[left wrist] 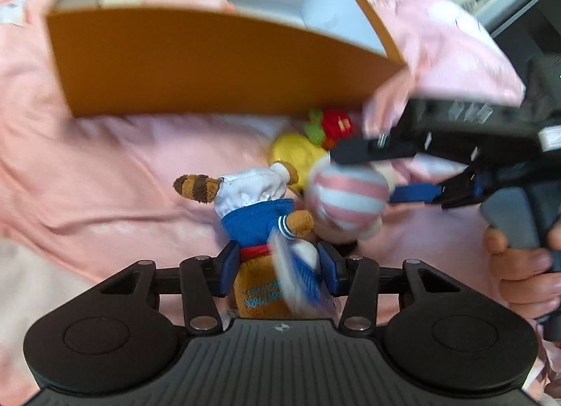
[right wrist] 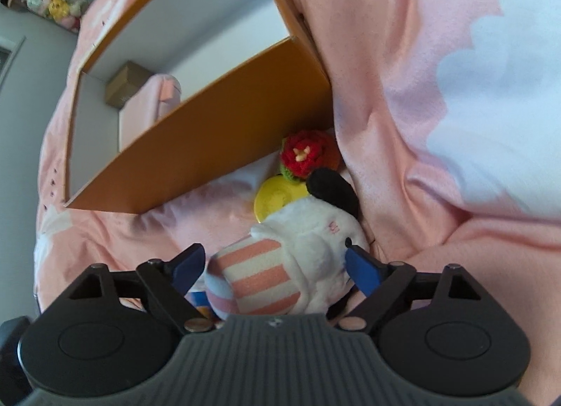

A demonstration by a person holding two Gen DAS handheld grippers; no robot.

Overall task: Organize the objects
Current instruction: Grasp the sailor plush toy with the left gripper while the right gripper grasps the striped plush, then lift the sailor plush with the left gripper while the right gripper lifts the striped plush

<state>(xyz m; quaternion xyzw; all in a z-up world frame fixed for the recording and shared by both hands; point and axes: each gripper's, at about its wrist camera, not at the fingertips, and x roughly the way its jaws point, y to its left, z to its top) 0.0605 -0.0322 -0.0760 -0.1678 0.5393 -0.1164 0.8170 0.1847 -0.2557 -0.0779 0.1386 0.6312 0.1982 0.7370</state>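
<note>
Pink bedding [right wrist: 403, 72]; orange box [right wrist: 210, 146] hems in crocheted flower [right wrist: 303, 155].

No text can be read with any certainty. The brown plush toy [left wrist: 261, 295] carries light blue lettering across its orange belly, too blurred to make out, and the white plush dog [right wrist: 315, 241] bears a small pink embroidered mark on its side that is likewise illegible.
</note>
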